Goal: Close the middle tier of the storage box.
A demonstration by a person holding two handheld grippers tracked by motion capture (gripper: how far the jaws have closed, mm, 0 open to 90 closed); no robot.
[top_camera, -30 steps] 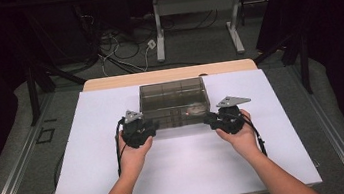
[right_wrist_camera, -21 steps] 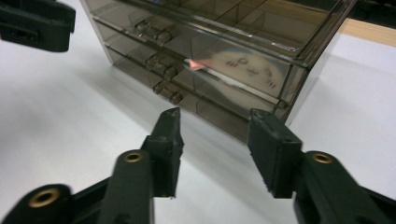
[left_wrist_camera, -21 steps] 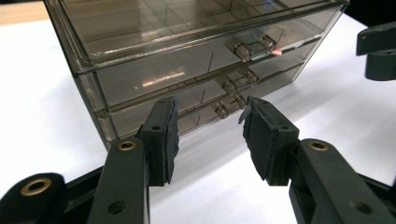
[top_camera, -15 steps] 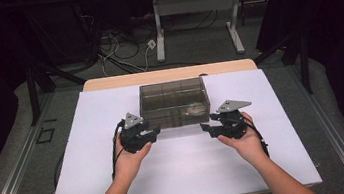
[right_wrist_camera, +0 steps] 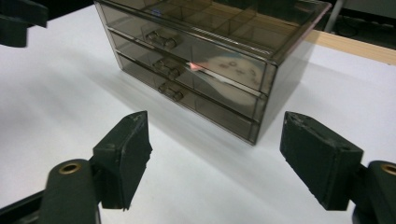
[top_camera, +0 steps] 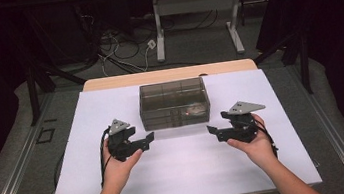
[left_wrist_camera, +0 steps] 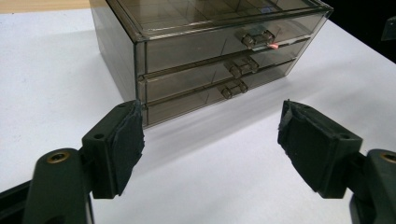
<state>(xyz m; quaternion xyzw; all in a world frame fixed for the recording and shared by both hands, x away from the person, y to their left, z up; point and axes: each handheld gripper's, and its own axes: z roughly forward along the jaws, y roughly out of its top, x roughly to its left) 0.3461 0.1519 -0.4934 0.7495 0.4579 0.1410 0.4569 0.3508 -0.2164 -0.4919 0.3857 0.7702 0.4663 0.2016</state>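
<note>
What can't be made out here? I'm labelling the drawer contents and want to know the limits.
- Pale round item in the drawer unit: right gripper view, smoky plastic and glare blur it; what it is stays unclear.
- Other drawers' contents: left gripper view, dark tinted fronts hide them.
- Unit's back: faces away in the high view.
- Left tongs and right tongs: bodies cut off at the bottom edge.

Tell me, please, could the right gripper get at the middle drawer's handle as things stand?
Probably yes: the right gripper is open, and bare table lies between it and the middle drawer's handle.

Both hand-held grippers (top_camera: 146,139) (top_camera: 215,130) wide open
</note>
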